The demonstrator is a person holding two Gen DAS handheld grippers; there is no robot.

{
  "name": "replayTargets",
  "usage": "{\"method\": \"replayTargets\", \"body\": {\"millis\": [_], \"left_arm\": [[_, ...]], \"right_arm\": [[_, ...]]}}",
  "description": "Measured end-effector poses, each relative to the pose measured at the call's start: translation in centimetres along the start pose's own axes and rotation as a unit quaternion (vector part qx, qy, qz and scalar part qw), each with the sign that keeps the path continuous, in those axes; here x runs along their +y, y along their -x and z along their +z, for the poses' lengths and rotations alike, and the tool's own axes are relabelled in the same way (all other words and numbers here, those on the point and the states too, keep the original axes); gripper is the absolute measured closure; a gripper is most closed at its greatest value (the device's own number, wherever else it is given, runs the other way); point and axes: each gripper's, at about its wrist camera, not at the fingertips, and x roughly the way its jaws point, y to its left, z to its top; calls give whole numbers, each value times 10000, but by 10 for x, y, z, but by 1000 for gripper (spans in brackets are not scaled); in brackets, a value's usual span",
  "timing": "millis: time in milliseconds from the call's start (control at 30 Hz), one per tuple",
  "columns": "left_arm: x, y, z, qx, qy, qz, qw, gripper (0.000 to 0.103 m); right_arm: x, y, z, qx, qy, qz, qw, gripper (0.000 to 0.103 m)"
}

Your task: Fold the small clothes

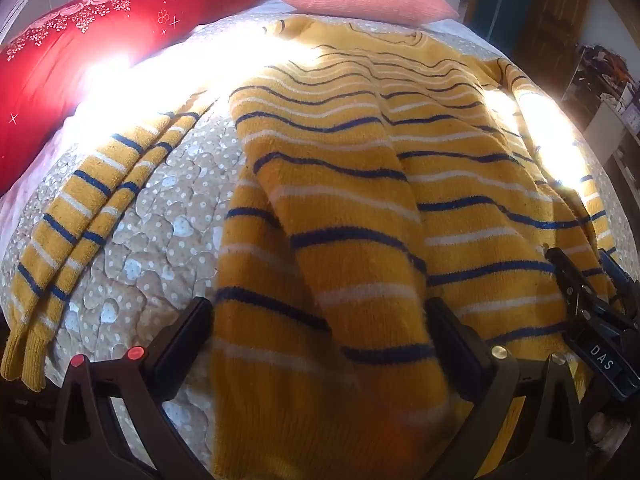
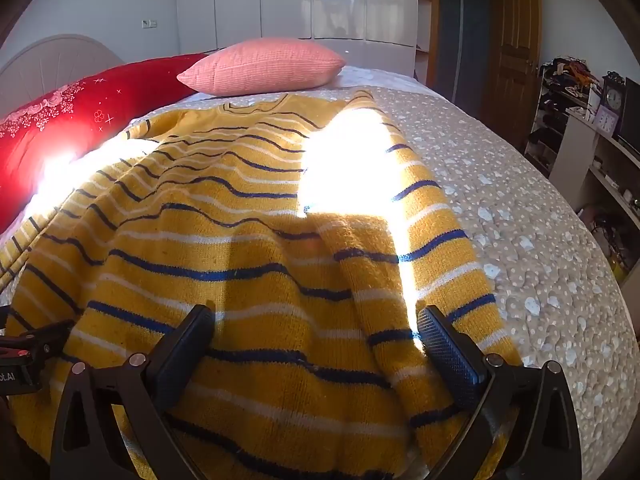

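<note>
A yellow knit sweater (image 1: 360,184) with blue and white stripes lies spread on the bed, collar at the far end. Its left sleeve (image 1: 80,216) lies stretched out and folded double on the left. My left gripper (image 1: 320,320) is open, its fingers wide apart over the sweater's near hem. My right gripper (image 2: 314,328) is also open, over the hem at the sweater's (image 2: 240,240) right side, where the right sleeve (image 2: 420,248) lies along the body. The right gripper also shows at the right edge of the left wrist view (image 1: 588,312). Neither holds cloth.
The bed has a beige quilted cover with white dots (image 2: 520,200). A red pillow (image 1: 80,52) and a pink pillow (image 2: 264,66) lie at the far end. A wooden door (image 2: 516,48) and cluttered shelves (image 2: 580,120) stand to the right. Bright sun patches wash out parts of the sweater.
</note>
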Motion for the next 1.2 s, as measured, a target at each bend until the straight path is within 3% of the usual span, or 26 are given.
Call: {"method": "replayTargets", "body": {"millis": [733, 1200], "left_arm": [[-6, 1, -6, -127, -16, 127, 9998, 0], [-8, 2, -9, -197, -9, 233, 9995, 0]], "right_arm": [[44, 0, -2, -99, 66, -335, 9994, 0], [53, -1, -3, -150, 90, -430, 9989, 0]]}}
